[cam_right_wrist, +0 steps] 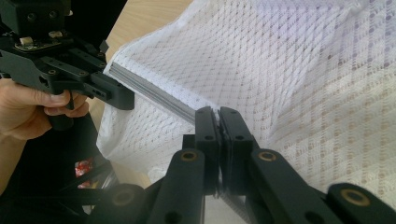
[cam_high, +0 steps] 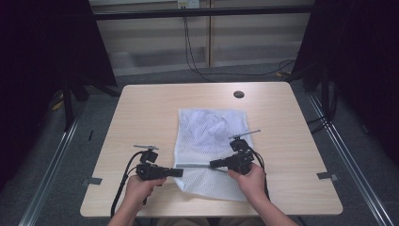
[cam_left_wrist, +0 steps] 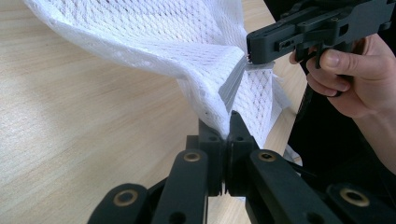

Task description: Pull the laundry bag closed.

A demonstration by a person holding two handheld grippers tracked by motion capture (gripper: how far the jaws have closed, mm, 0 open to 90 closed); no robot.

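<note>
Soft, floppy mesh laundry bag (cam_high: 211, 141) lying mid-worktop (cam_high: 141, 108), probably light. Left gripper (cam_high: 180, 172) and right gripper (cam_high: 212, 164) both clamped tight on its grey zipper band (cam_high: 195, 166). Best grabbed there, firmer than mesh.

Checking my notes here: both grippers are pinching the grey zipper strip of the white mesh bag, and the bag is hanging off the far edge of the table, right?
Not quite. The white mesh bag lies on the table, clear of its far edge, as the high view shows. The rest holds: the left gripper and right gripper are both shut on its grey zipper strip.
</note>
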